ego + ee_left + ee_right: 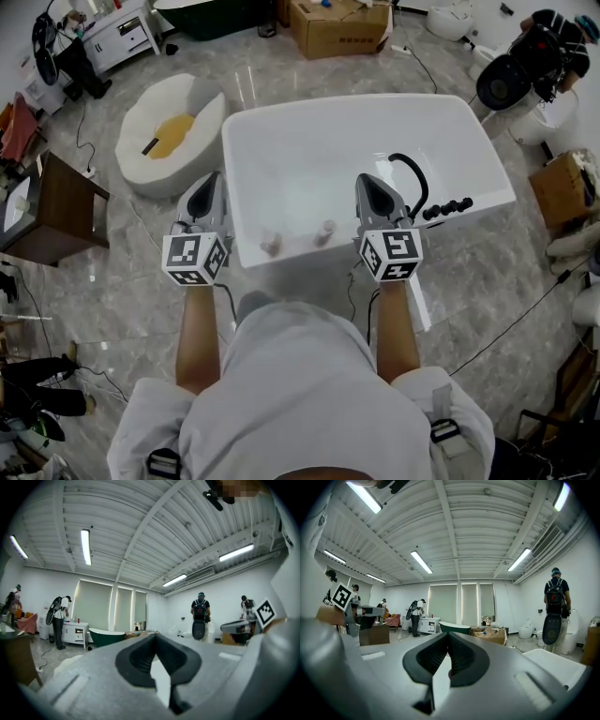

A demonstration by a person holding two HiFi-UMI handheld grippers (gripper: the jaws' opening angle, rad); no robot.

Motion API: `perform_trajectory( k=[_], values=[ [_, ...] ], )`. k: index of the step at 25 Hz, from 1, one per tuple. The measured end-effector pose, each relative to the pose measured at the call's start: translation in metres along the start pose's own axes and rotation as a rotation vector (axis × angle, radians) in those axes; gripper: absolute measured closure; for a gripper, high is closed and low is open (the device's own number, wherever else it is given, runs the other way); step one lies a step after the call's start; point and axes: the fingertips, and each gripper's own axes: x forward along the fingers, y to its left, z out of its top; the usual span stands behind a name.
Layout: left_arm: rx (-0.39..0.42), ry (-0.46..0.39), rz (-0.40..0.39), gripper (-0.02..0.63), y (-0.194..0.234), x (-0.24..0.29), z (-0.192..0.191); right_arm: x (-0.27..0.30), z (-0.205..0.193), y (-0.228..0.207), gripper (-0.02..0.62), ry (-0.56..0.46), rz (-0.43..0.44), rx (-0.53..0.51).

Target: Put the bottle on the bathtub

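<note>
Both tools hang level over the near side of the white bathtub (pixel 450 122). The left gripper (pixel 212 180) has its jaws pressed together on nothing, and the right gripper (pixel 367 180) likewise, tips meeting. What looks like a small pale bottle (pixel 325 232) stands at the bathtub's near edge between them, untouched. A second bottle (pixel 272 246) stands nearer the left gripper.

Marble floor (pixel 112 281), ribbed white ceiling (pixel 459 536), strip lights (pixel 85 547), cardboard box (pixel 339 26), brown table (pixel 66 211).
</note>
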Motion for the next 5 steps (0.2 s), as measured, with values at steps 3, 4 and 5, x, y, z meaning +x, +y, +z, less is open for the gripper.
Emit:
perform_trajectory(
  k=[3,4,5],
  values=[
    [0.007,-0.009,-0.001,0.607,-0.008,0.002,0.009,-0.006,0.007,-0.007,0.592,-0.011,-0.006,0.002],
    [0.01,-0.012,-0.002,0.607,-0.008,0.003,0.012,-0.007,0.01,-0.008,0.592,-0.015,-0.008,0.003],
    [0.012,-0.016,-0.002,0.607,-0.009,0.003,0.015,-0.008,0.012,-0.009,0.592,-0.018,-0.01,0.003]
  ],
)
